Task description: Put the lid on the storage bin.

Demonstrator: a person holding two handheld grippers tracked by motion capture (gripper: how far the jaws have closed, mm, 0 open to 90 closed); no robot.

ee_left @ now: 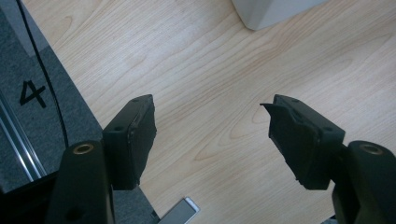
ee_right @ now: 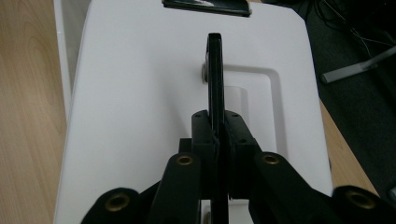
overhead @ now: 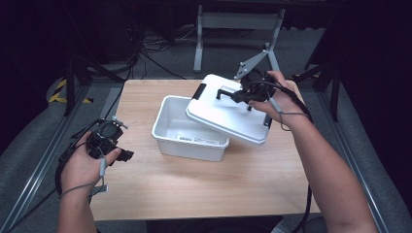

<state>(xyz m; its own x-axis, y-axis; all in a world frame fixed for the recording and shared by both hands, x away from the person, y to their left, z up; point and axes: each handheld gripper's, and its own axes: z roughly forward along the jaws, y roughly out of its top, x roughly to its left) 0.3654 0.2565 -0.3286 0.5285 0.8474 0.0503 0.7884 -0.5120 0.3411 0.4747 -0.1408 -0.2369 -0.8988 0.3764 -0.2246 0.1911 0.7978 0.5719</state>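
High view: my right gripper [overhead: 243,95] holds the white lid [overhead: 228,109] by its black handle [ee_right: 215,70], tilted over the right end of the open white bin [overhead: 187,128], which sits mid-table [overhead: 204,179]. In the right gripper view my jaws are clamped together on that thin handle, standing edge-on above the lid's recess. My left gripper [overhead: 116,145] rests low near the table's left edge, well apart from the bin; in the left gripper view its jaws stand wide apart over bare wood, holding nothing.
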